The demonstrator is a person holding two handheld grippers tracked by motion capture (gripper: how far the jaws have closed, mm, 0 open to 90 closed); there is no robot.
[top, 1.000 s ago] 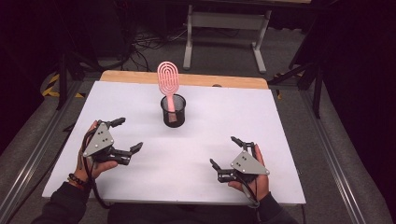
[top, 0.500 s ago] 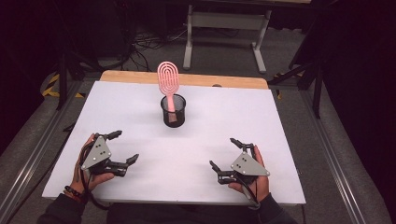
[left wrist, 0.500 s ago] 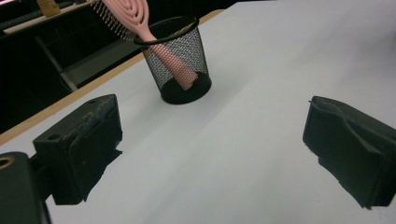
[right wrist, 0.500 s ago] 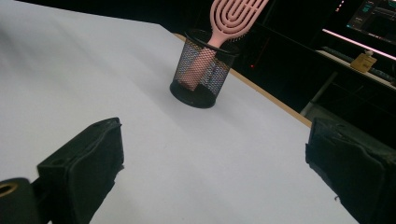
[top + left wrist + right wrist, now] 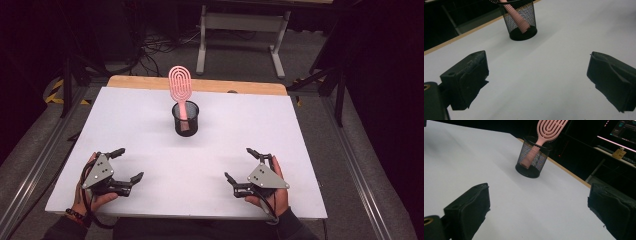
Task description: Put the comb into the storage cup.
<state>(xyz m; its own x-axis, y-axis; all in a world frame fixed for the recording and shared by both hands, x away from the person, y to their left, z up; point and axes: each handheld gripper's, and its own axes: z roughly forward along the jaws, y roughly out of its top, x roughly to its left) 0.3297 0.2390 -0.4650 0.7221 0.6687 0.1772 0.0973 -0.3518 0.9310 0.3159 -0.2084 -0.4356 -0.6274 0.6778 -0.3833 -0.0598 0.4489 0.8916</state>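
Note:
A pink hairbrush stands handle-down in a black mesh cup at the middle of the white table. The cup appears far ahead in the left gripper view, and the cup with the brush in the right gripper view. My left gripper rests open near the front left edge, nothing between its jaws. My right gripper sits open near the front right, also holding nothing. Both are well short of the cup.
A wooden strip runs along the table's far edge. Beyond it stand a metal table frame and cables on the floor. Metal rails flank the table on both sides.
My left gripper has drawn back toward the front edge of the table and slightly right. The right gripper, the cup and the brush have not moved.

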